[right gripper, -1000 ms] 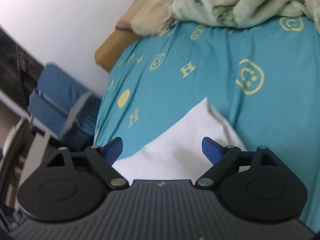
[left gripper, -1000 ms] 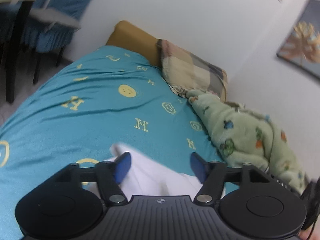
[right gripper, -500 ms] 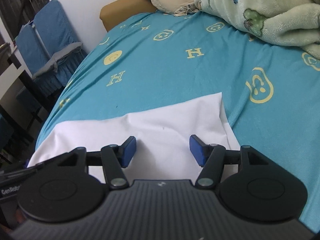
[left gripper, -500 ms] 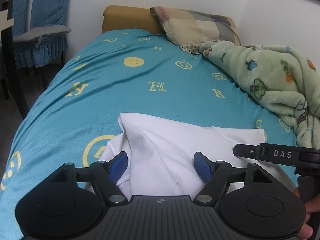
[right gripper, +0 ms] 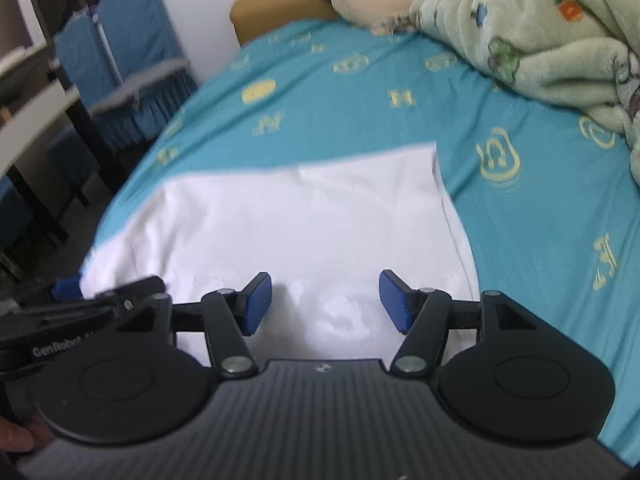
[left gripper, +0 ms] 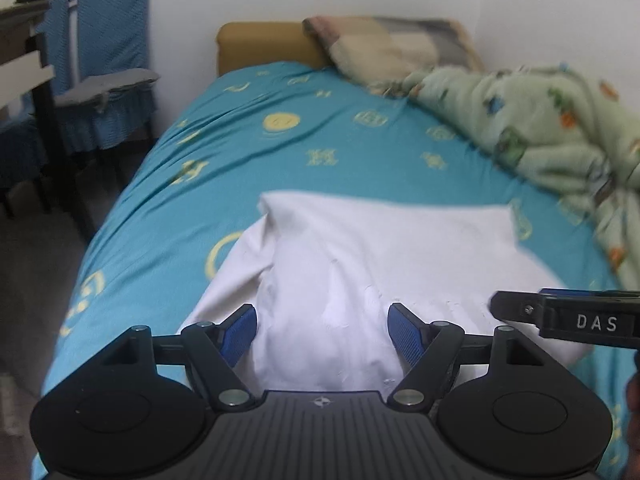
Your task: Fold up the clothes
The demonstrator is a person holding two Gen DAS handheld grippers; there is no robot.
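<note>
The white garment [left gripper: 384, 248] is smooth matt cloth; the teal bedsheet [left gripper: 248, 152] is thin cloth with a slight sheen; the green blanket [right gripper: 532, 28] is fuzzy fleece; the left gripper [left gripper: 322, 334] is matt black plastic, its blue fingers [left gripper: 239, 334] finely ribbed.

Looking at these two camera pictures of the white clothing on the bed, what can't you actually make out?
- White garment: its near edge is hidden behind the left gripper in the left wrist view, and behind the right gripper in the right wrist view.
- What kind of garment: unclear, folded over.
- Bedsheet prints: blurred in both views.
- Green blanket: cut off by the frame edge.
</note>
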